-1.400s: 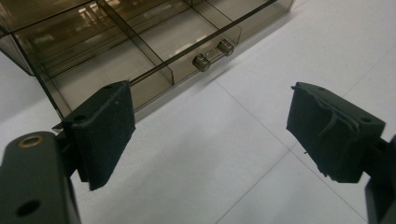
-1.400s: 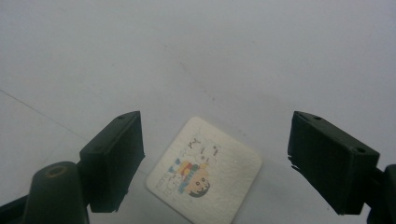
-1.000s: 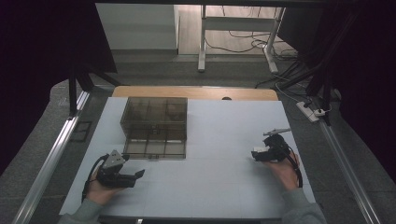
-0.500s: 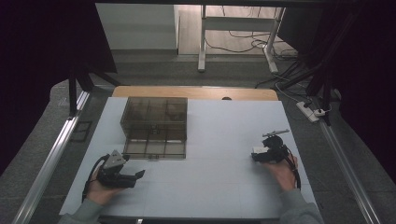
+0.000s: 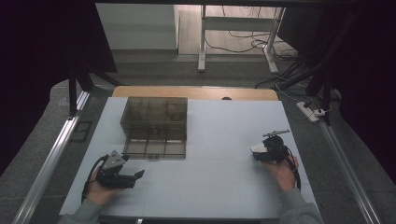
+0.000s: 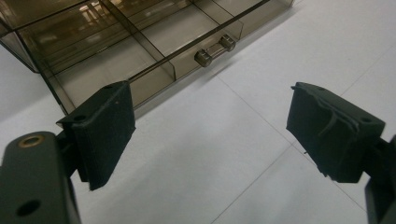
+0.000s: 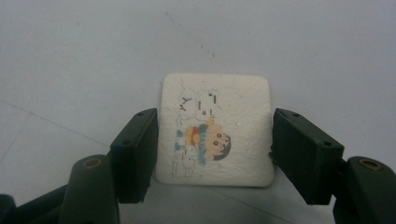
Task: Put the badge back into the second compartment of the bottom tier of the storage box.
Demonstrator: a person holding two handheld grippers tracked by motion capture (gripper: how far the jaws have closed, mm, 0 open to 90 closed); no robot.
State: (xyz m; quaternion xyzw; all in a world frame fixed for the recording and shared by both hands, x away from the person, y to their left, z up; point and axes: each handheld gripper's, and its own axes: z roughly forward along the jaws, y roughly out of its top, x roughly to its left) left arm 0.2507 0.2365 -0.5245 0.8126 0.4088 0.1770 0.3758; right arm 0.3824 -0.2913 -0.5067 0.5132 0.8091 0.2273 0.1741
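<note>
Your right gripper (image 7: 212, 154) has just been closing, and its jaws now clamp a white square eraser (image 7: 215, 130) from two opposite sides. The eraser lies flat on the white table (image 5: 219, 182), near the right edge on your side. It is close to square, so it has no clear long axis. Its printed cartoon figure lies sideways in the right gripper view, head toward the right jaw, with faint lettering toward the far edge.

In the high view the right gripper (image 5: 259, 151) points toward the middle of the table, and the eraser (image 5: 258, 148) shows as a pale patch at its tip; the print cannot be made out there.

Your left gripper (image 5: 137, 175) rests near the front left corner, jaws apart with nothing between them. The left gripper view looks past its pads (image 6: 105, 126) to the smoky clear organiser box (image 6: 140, 42), with its open drawer, dividers and small metal handle (image 6: 215, 49). The high view shows the whole box (image 5: 156, 126) standing just beyond that gripper, well apart from the eraser.
</note>
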